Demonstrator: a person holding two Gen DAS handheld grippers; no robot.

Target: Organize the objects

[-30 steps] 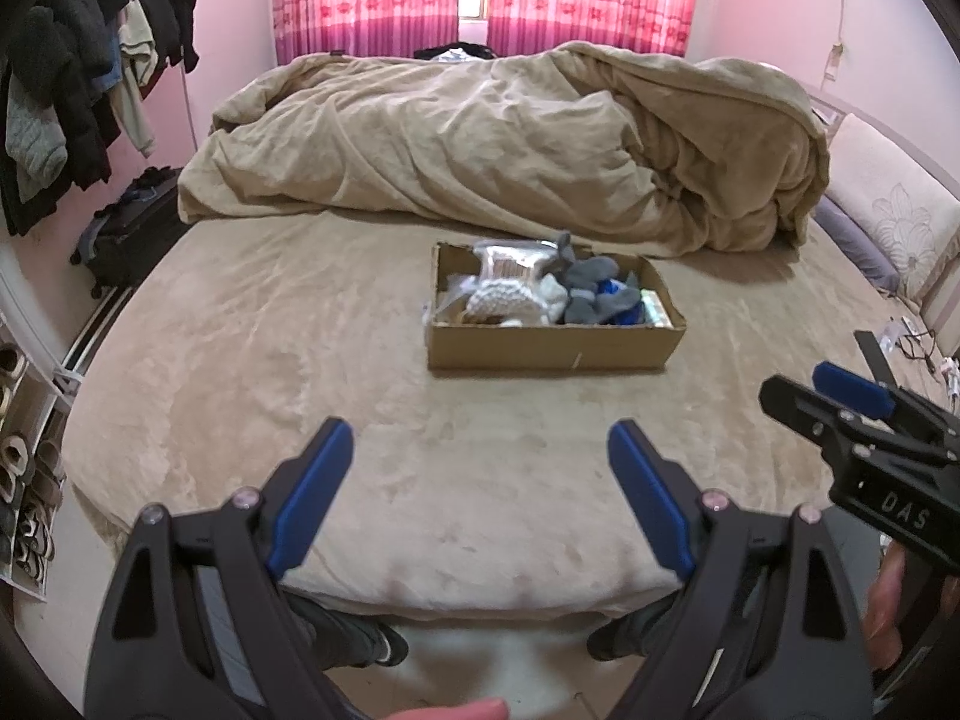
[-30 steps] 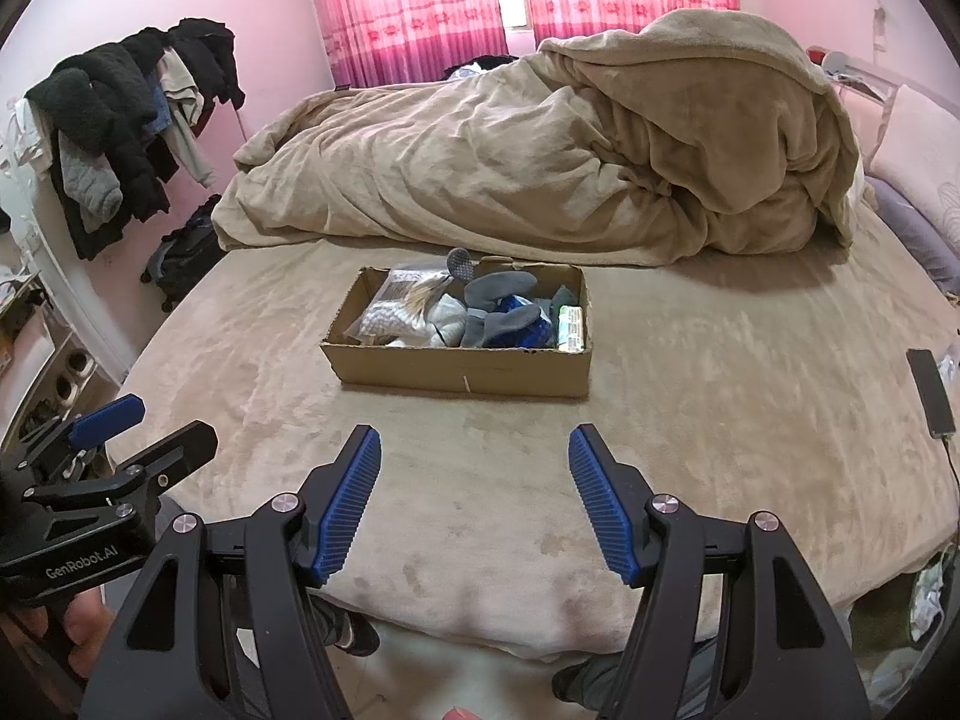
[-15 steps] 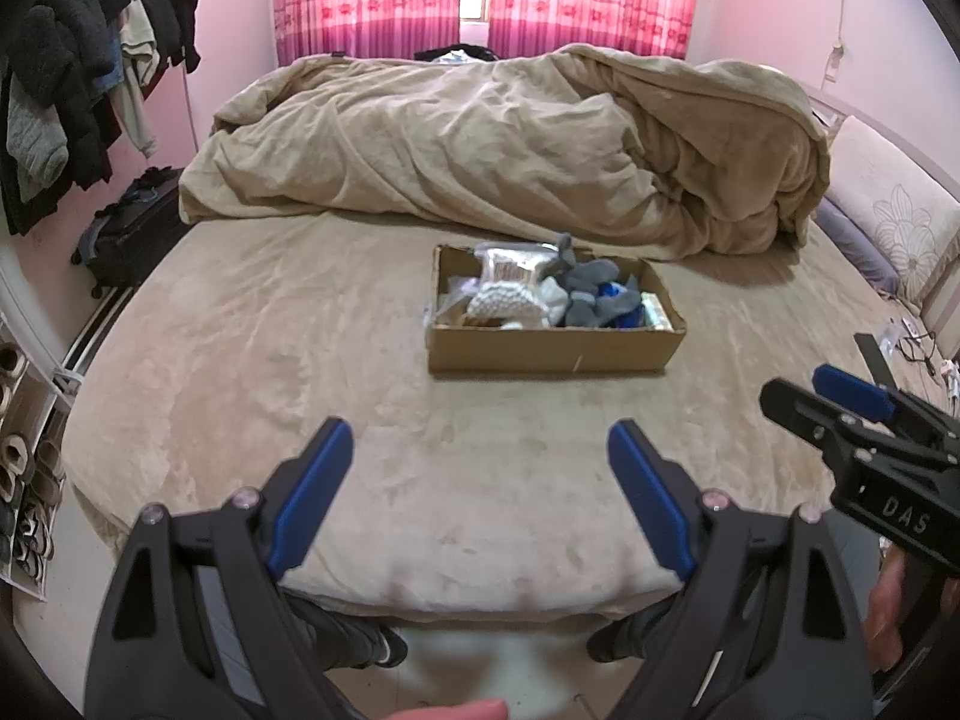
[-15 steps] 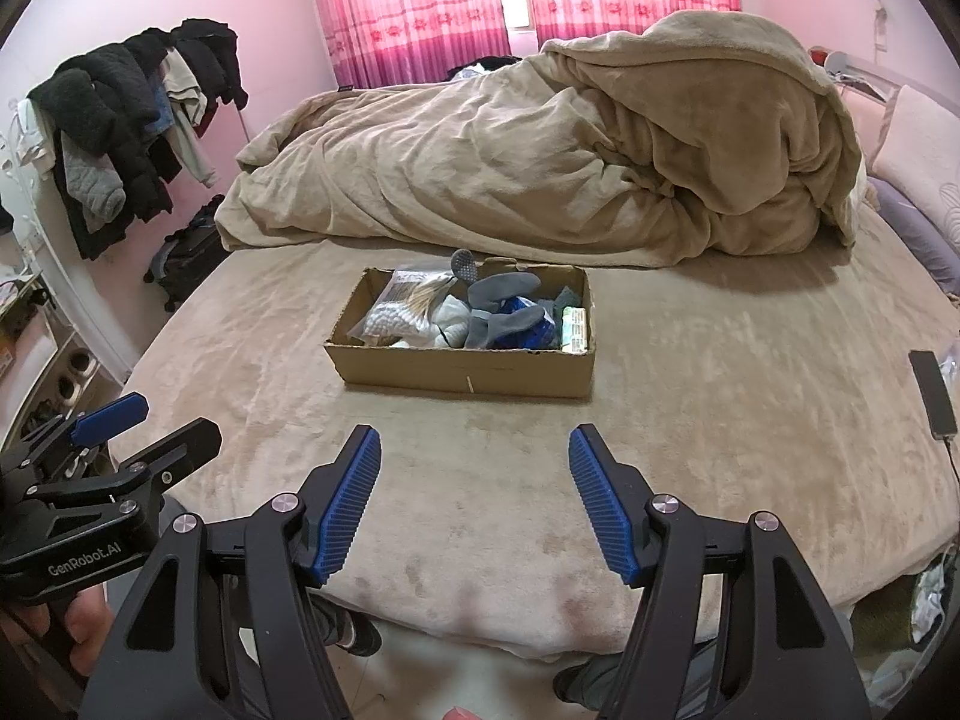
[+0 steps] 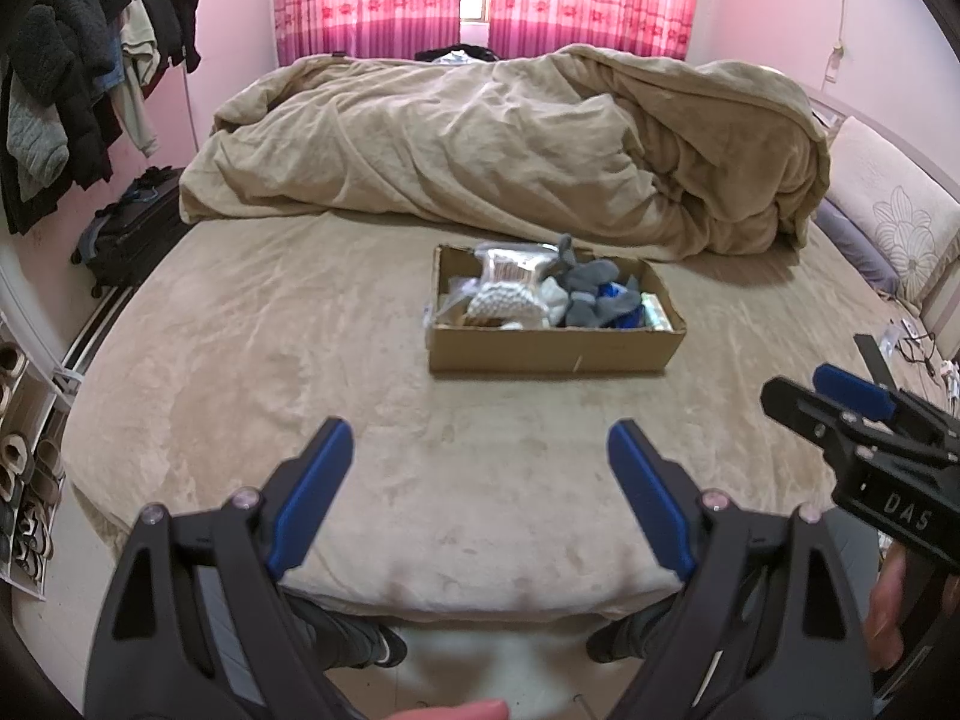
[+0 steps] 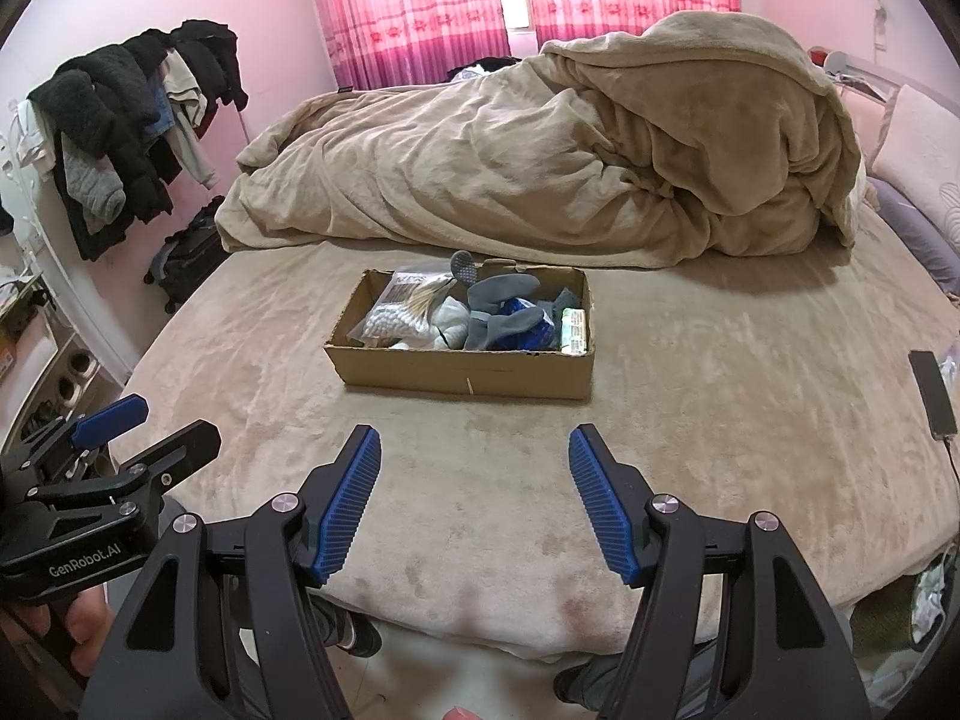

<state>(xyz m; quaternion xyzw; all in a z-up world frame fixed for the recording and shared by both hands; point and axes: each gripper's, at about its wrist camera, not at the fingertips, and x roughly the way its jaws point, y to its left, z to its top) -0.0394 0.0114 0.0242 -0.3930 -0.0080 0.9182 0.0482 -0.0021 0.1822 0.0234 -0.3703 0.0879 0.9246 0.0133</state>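
Nearest to the cameras, the left tongs (image 5: 480, 450) stand wide apart over the front edge of the bed (image 5: 270, 360), and they hold nothing. The right tongs (image 6: 474, 456) are also spread apart and empty, above the same edge. In each wrist view the other tongs appear at the side, beside the bed and well apart from the box.

Farther on, near the middle of the beige bed cover, lies a low cardboard box (image 6: 468, 372), open on top. Inside it there are grey socks (image 6: 501, 294), something blue (image 6: 528, 330), a clear bag with white knitted material (image 5: 504, 300) and a small green and white packet (image 6: 574, 323) at the right end. The things lie mixed together.

At the right edge of the bed a dark phone (image 6: 932, 391) lies flat. Behind the box a big beige duvet (image 5: 510, 150) is heaped. At the far wall hang pink curtains (image 6: 420, 6), and on the left dark clothes (image 6: 120, 132) hang on a rack.
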